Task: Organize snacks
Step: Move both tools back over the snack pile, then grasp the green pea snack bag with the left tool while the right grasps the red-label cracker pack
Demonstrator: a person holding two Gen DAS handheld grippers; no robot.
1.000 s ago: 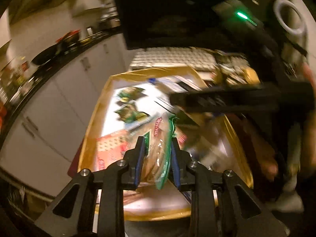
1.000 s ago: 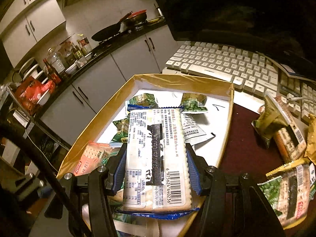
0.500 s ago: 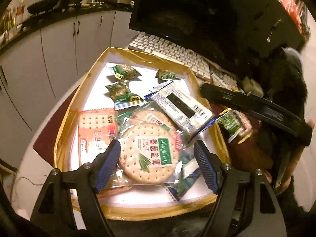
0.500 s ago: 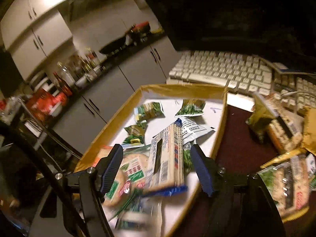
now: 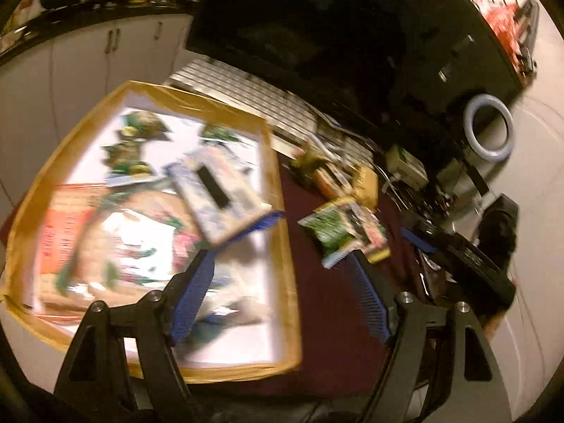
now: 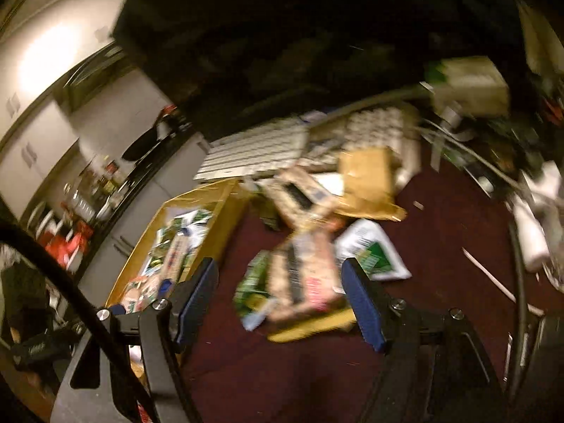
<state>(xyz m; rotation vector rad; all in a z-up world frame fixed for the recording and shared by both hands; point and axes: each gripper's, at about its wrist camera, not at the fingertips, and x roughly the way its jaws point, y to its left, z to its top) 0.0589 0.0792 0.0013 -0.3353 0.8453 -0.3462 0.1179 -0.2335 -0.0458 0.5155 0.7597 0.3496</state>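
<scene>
A gold-rimmed cardboard box (image 5: 278, 190) holds several snack packs: a white cracker pack with a black stripe (image 5: 220, 192), a round cracker pack (image 5: 137, 246), a red cracker pack (image 5: 60, 225) and small green packets (image 5: 135, 130). The box also shows in the right wrist view (image 6: 225, 208). My left gripper (image 5: 282, 282) is open and empty above the box's right edge. My right gripper (image 6: 280, 285) is open and empty over a loose pile of snack packs (image 6: 303, 275) on the dark red mat (image 6: 440, 282). A green-and-red pack (image 5: 343, 227) lies on the mat outside the box.
A white keyboard (image 6: 253, 151) and a dark monitor (image 5: 317, 24) stand behind the box. More loose packs (image 5: 328, 169), a yellow envelope (image 6: 370, 179), cables (image 6: 514, 264) and a ring light (image 5: 488, 130) crowd the right side. Kitchen cabinets (image 5: 88, 60) lie to the left.
Both grippers opened and let go of their cracker packs, which now lie in the box. Both have since swung right, toward the loose packs on the mat.
</scene>
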